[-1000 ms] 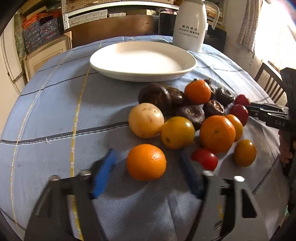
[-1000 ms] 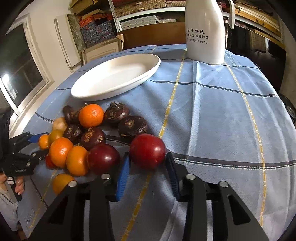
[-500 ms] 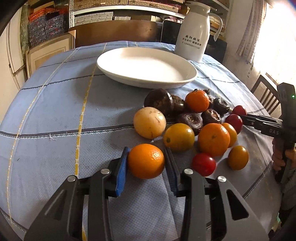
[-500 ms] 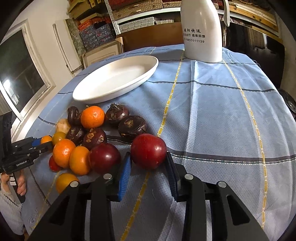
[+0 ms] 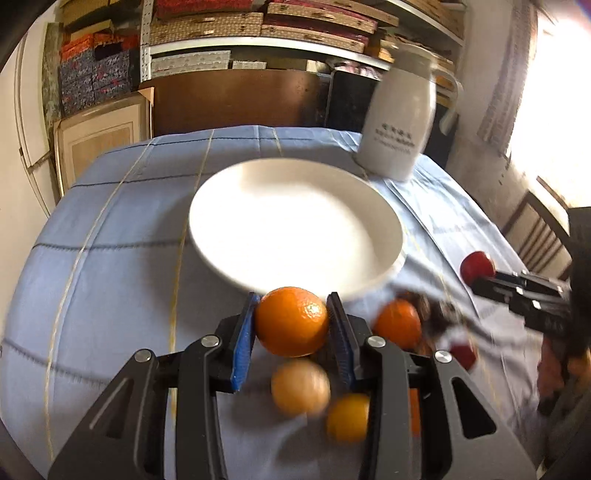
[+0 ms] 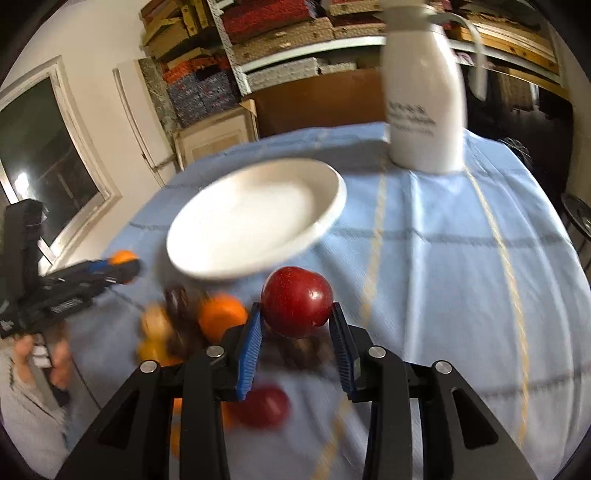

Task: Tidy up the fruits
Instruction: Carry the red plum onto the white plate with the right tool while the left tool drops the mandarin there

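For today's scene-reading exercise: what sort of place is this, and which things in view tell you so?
Probably a lived-in home dining or store room: a table under a blue checked cloth with a white plate, a white thermos jug, and shelves stacked with boxes.

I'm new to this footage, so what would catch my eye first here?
Two fruits in mid-air: the left hand-held gripper clamps an orange, and the right hand-held gripper clamps a red apple. Just beyond both sits a large white plate, nothing on it, with a white jug behind.
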`<state>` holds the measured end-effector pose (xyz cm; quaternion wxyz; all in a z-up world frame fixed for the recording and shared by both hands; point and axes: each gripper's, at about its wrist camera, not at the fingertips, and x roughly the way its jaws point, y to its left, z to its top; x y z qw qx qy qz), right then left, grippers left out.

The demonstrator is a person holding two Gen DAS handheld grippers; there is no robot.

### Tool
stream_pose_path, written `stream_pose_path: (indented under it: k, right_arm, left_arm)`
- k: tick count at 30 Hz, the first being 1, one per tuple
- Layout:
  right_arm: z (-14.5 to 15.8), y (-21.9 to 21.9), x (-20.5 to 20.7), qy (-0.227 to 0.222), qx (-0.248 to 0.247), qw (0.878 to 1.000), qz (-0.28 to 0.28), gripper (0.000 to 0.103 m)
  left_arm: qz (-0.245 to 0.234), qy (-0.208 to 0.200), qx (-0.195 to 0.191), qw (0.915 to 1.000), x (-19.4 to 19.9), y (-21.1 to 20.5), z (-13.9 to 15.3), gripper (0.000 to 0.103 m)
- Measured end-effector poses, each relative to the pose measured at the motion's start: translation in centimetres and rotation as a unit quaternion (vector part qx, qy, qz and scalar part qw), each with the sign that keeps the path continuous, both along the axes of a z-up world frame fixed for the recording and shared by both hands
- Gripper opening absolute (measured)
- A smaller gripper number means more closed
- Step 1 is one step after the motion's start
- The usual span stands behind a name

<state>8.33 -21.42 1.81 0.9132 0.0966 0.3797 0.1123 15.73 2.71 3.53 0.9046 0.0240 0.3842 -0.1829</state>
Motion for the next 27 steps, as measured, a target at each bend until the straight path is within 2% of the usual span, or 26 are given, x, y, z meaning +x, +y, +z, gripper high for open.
stream_pose_path:
  k: [2, 5, 10, 13, 15, 21, 24, 27]
  right_arm:
    - [0.2, 2.0, 2.4, -0.002, 0.01, 1.0, 0.008, 0.037]
    - [-0.6, 4.3, 5.9, 0.007, 0.0, 1.0, 0.007, 0.037]
    - [-1.5, 6.2, 9.1, 0.018, -0.019, 1.0, 0.013, 0.039]
    - [-1.7, 6.7, 9.2, 0.011, -0.046, 0.999, 0.02, 0.045]
    - [-1.8, 6.5, 9.2, 0.01, -0.043, 0.999, 0.018, 0.047]
    - [-0.4, 5.0, 7.1, -0.01, -0.021, 1.0, 0.011, 0.047]
    - [0.4, 3.6, 5.3, -0.021, 0.001, 1.0, 0.001, 0.047]
    - [0.7, 2.4, 3.3, -0.036, 0.007, 0.999, -0.018, 0.054]
  left_arm:
    - [0.011, 0.006, -0.001, 0.9999, 2.4, -0.4, -0.5, 0.037]
    - [0.014, 0.025, -0.017, 0.9994, 5.1, -0.8, -1.7, 0.037]
    - [0.006, 0.033, 0.01, 0.9994, 6.8, -1.8, -3.9, 0.039]
    - [-0.001, 0.025, 0.023, 0.9994, 6.7, -2.0, -4.3, 0.051]
    - [0.0, 0.018, 0.026, 0.9995, 6.6, -2.0, -4.1, 0.056]
    - [0.001, -0.006, 0.028, 0.9996, 4.6, -0.9, -3.3, 0.058]
    - [0.013, -0.007, 0.014, 0.9998, 2.9, 0.3, -3.0, 0.069]
    - [0.024, -0.01, 0.017, 0.9995, 1.1, 1.5, -3.2, 0.069]
